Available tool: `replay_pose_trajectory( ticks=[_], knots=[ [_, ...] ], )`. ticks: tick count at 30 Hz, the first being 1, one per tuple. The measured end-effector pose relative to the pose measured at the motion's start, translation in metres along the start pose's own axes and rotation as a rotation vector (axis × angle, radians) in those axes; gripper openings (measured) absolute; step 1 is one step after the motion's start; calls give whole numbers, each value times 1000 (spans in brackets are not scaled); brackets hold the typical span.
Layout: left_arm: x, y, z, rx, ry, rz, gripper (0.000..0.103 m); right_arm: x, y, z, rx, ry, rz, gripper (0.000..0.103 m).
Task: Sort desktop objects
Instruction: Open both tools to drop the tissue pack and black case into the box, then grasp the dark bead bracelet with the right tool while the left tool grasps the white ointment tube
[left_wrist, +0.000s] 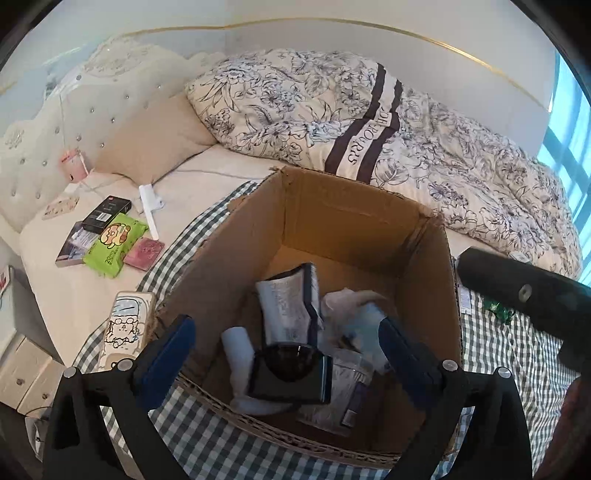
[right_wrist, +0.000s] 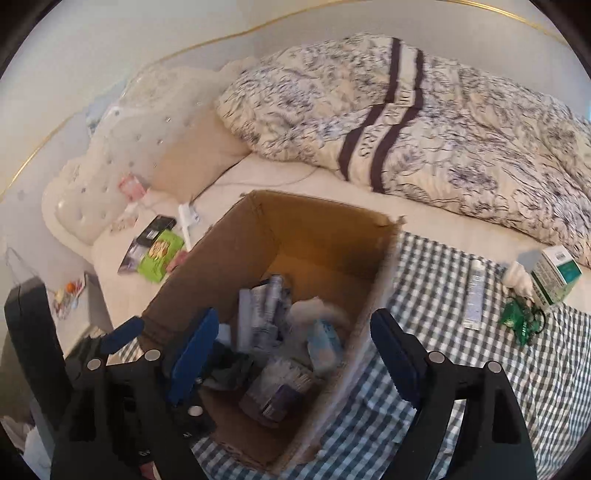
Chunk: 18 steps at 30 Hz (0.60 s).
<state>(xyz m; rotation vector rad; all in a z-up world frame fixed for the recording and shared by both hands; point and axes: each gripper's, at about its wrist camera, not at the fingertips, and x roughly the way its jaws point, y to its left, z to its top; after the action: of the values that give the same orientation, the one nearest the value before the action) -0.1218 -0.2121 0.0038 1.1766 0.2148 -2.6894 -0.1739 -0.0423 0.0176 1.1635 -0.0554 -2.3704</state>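
The left gripper (left_wrist: 286, 345) hangs over the near edge of the cardboard box (left_wrist: 354, 221) with its blue-padded jaws spread wide and nothing between them. Directly below its gap, inside the box, lie a dark rounded lens-like object on a black flat case (left_wrist: 291, 380), a white tube (left_wrist: 238, 347) to the left of it, a folded printed packet (left_wrist: 286, 310) behind it, and crumpled pale wrapping (left_wrist: 351, 306) to the right. The right gripper (right_wrist: 291, 343) is likewise released, jaws wide apart and empty, poised above the box's near right side; the box's right wall (right_wrist: 365, 306) looks blurred there. The box stands on a green-and-white checked cloth (right_wrist: 443, 295) spread over the bed. On the cloth to the right of the box lie a slim white tube (right_wrist: 474, 295), a crinkled green wrapper (right_wrist: 519, 319) and, just beyond it, a white and teal carton (right_wrist: 554, 277). To the left of the box a cartoon-printed case (left_wrist: 127, 325) rests at the cloth's edge. Farther left on the bare sheet sit a green wipes pack (left_wrist: 112, 242), a black box (left_wrist: 107, 212), a pink square item (left_wrist: 144, 251) and a white comb-like piece (left_wrist: 149, 210). A floral quilt (left_wrist: 369, 118) is heaped at the far side.
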Motion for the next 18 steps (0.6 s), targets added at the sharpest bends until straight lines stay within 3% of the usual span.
replay_pose_trajectory(
  ticks=[11, 18],
  knots=[
    [-3, -46, 0, 6, 0, -39, 102, -34, -116, -24, 179, -4, -181, 84],
    [-6, -99, -4, 35, -6, -110, 102, -60, -193, -44, 278, -1, -305, 84]
  ],
)
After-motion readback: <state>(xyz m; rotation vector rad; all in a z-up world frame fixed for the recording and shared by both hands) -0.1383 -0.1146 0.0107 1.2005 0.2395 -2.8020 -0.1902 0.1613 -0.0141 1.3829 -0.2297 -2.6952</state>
